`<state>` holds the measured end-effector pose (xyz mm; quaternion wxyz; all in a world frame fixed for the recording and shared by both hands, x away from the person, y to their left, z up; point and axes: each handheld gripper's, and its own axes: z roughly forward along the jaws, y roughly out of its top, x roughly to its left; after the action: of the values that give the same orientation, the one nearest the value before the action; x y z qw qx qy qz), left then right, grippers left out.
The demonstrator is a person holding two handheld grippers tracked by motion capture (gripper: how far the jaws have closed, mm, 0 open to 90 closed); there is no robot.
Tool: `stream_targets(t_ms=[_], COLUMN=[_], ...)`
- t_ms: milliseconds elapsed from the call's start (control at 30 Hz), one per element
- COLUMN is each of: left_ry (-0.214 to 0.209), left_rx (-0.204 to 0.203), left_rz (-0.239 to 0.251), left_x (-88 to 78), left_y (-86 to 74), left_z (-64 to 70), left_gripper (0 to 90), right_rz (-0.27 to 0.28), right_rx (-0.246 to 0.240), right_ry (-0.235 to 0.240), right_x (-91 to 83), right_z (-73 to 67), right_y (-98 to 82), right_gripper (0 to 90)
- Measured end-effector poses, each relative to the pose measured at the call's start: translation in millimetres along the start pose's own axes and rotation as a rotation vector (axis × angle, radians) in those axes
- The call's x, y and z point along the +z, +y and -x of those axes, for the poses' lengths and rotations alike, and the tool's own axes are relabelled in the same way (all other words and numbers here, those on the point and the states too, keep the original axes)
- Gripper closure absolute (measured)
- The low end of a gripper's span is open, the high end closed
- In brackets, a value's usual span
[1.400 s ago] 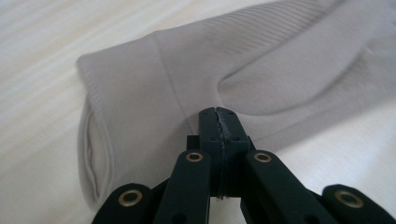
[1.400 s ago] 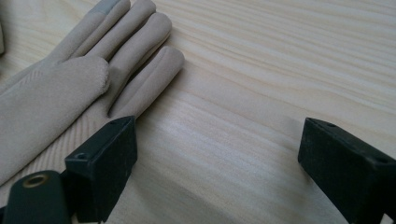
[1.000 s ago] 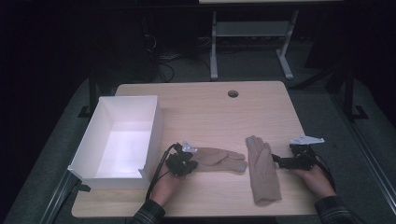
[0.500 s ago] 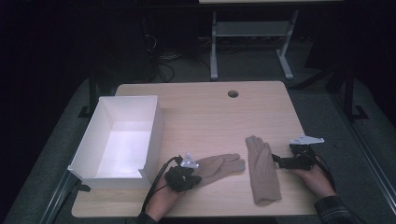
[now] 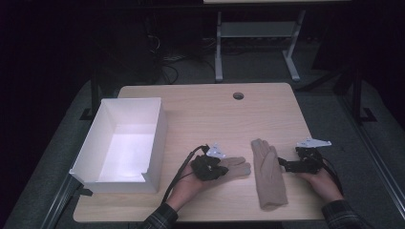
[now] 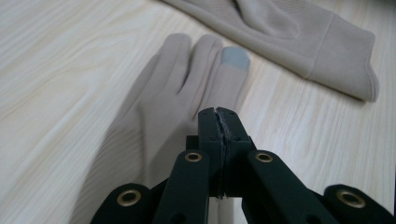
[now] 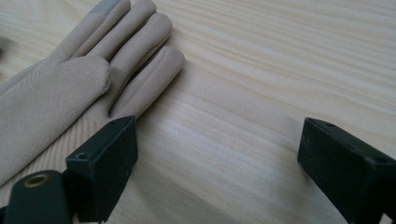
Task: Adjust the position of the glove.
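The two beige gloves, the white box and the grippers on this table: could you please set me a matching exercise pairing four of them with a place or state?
Things:
1. left gripper
2. right gripper
3. white box
4. right-hand glove

Places or states:
A. jaws wide apart over bare wood
B. lies lengthwise, fingers pointing away from the person
C. jaws shut on the left-hand glove
D. stands open-topped at the table's left side

Pairs: 1-C, 2-A, 3-D, 4-B
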<state>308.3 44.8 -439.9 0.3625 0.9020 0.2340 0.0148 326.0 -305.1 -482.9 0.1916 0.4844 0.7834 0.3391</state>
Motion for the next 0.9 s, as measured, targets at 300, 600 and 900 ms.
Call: stream_targets(t_ms=[300,600,900], left_ry=[-0.01,0.08,0.143], left_rx=[0.015,-0.011,-0.096], left_rz=[-0.034,-0.021,0.01], left_x=[30.7,29.1,19.6], left_y=[7.6,12.0,7.2], left_z=[1.4,-27.7,-59.9], left_gripper=[89.2,89.2,89.2], right_rz=[0.0,-0.001,0.0], right_rx=[-0.001,-0.001,-0.003], right_ry=[0.001,0.001,0.001], right_x=[0.0,0.0,0.1], right_z=[0.0,0.0,0.1], right_y=[0.0,0.1,0.0], right_gripper=[11.7,11.7,11.7])
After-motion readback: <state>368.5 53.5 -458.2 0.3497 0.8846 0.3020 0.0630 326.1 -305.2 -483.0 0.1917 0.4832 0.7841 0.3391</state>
